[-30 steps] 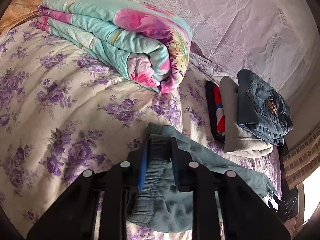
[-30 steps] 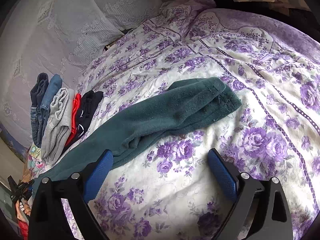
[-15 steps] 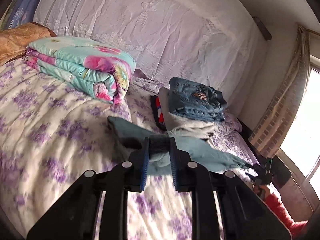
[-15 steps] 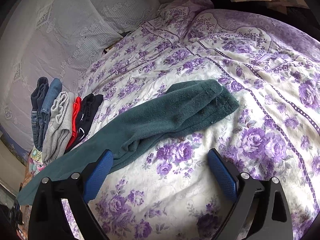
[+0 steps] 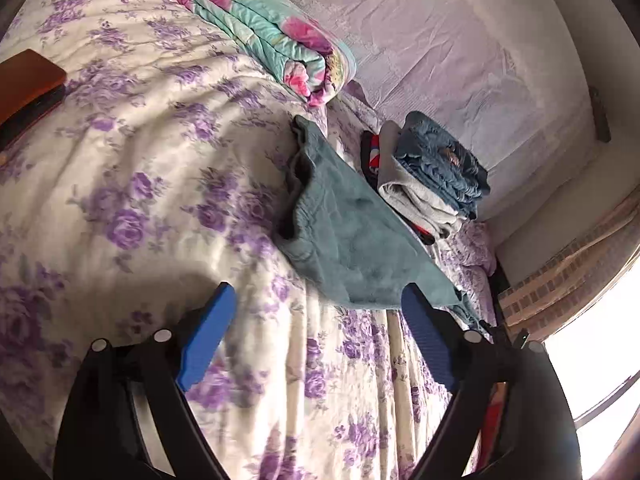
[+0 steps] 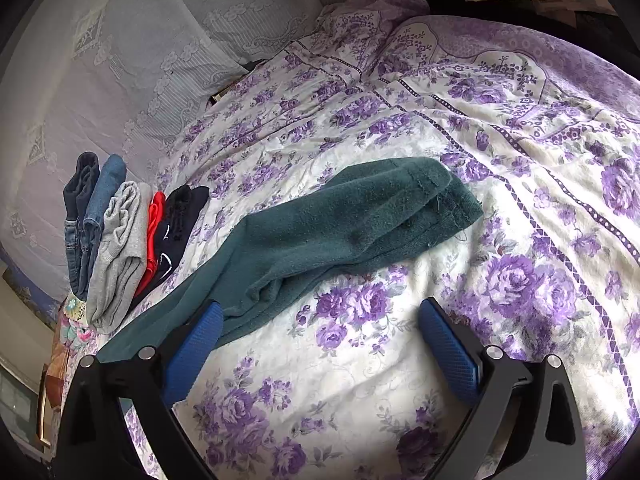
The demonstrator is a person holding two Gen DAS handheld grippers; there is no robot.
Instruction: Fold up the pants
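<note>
**Teal pants lying lengthwise on the floral bedspread, both grippers empty**

Left wrist view: I am holding my left gripper (image 5: 318, 312) with its blue ribbed pads spread wide; the jaws have just been opening, and nothing is lying between them. The teal pants (image 5: 352, 236) are resting just beyond the fingertips, right of centre in the frame. Their long axis is running from the gathered, ruffled waistband at upper centre down toward the lower right, where the fabric is passing behind my right-hand pad. The cloth is looking soft, napped and fleece-like, with a dark fold showing along its left edge.

Right wrist view: I am keeping my right gripper (image 6: 320, 332) wide apart as well, hovering over bare bedspread (image 6: 400, 360), gripping nothing. Here the pants (image 6: 340, 232) are stretching diagonally from the stitched leg hems at centre right down to the lower left, where they are running behind my left-hand pad. The two legs are lying one over the other, loosely creased near the middle.

A stack of folded clothes (image 6: 116, 236), showing denim, grey knit, red and black layers, is sitting beside the pants at the left edge of this frame. A folded quilt (image 5: 276, 36), turquoise with pink flowers, is lying at the top of the left wrist frame. The bedspread is cream cotton printed with purple roses.
</note>
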